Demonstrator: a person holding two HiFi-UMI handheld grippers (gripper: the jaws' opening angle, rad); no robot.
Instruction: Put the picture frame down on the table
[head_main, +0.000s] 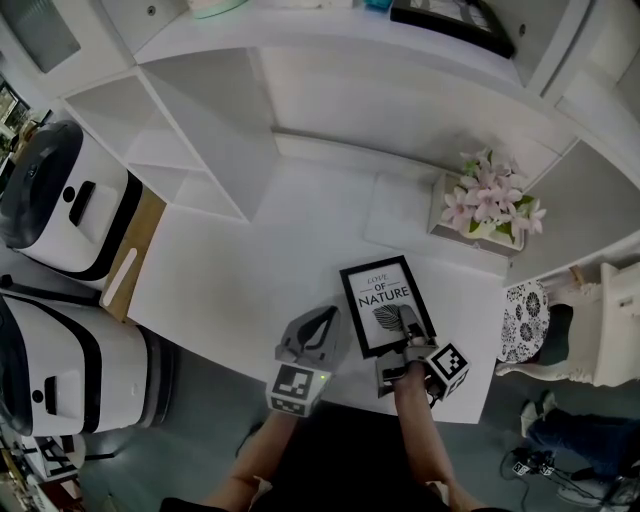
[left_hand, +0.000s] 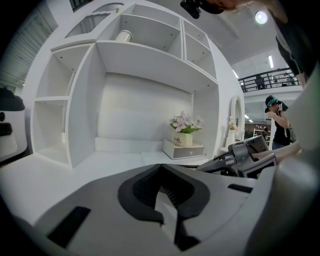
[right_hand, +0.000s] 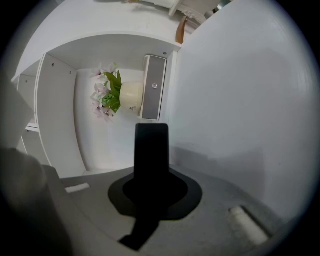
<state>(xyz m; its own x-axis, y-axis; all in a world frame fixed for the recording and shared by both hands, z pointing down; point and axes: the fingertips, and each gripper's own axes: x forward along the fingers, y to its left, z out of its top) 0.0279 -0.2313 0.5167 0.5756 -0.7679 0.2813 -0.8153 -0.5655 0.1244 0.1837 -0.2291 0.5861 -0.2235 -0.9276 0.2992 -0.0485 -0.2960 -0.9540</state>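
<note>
The picture frame (head_main: 385, 300) has a black border and a white print with a leaf. It is over the white table (head_main: 260, 240) near the front edge, face up toward the head view. My right gripper (head_main: 408, 325) is shut on its lower right part. In the right gripper view, rolled on its side, a black slab of the frame (right_hand: 151, 145) stands up between the jaws of the right gripper (right_hand: 151, 150). My left gripper (head_main: 318, 325) hangs just left of the frame, apart from it. Seen from its own camera, the left gripper (left_hand: 162, 185) is shut with nothing in it.
A pot of pink flowers (head_main: 490, 200) on a white box (left_hand: 184, 149) stands at the back right of the table. White shelving (head_main: 190, 130) surrounds the back and left. Two white machines (head_main: 60, 200) stand at the left, a patterned chair (head_main: 525, 320) at the right.
</note>
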